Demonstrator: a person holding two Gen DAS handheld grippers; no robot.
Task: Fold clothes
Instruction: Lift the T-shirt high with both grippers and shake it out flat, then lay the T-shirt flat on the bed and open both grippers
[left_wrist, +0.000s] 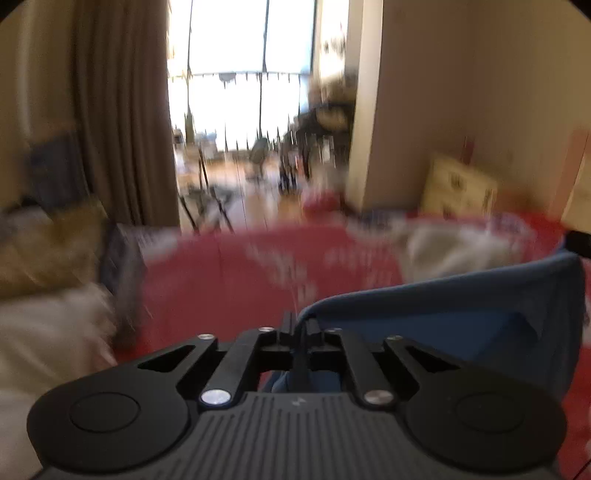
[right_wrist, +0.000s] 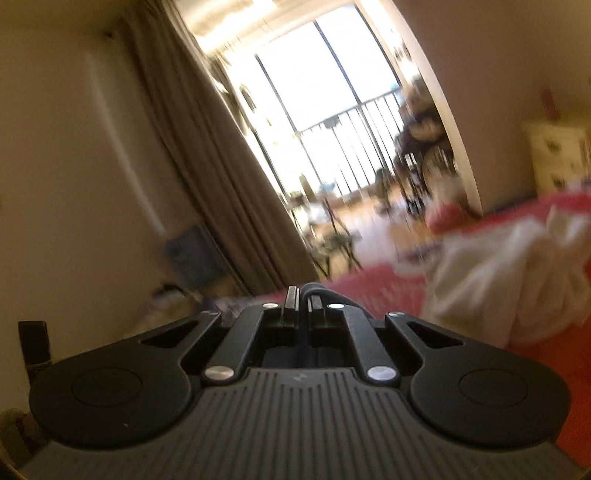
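Red bedspread (left_wrist: 229, 280) underfoot, curtain (left_wrist: 122, 122) and bright balcony window (left_wrist: 240, 74) beyond; everything blurred. Your left gripper (left_wrist: 301, 325) pinches an edge of the blue garment (left_wrist: 461, 314), jaws nearly closed with cloth between them. Your right gripper (right_wrist: 301, 299) is clamped tight on a dark fold, likely the same garment. White clothes (right_wrist: 517, 266) lie heaped to the right. Keep the span taut and level, lay it flat clear of the heap, then let go.

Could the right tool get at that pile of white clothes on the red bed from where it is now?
Probably not right away. The right tool is shut on a dark cloth, so it has no free grip. The white clothes lie ahead to its right on the red bed, with nothing between.
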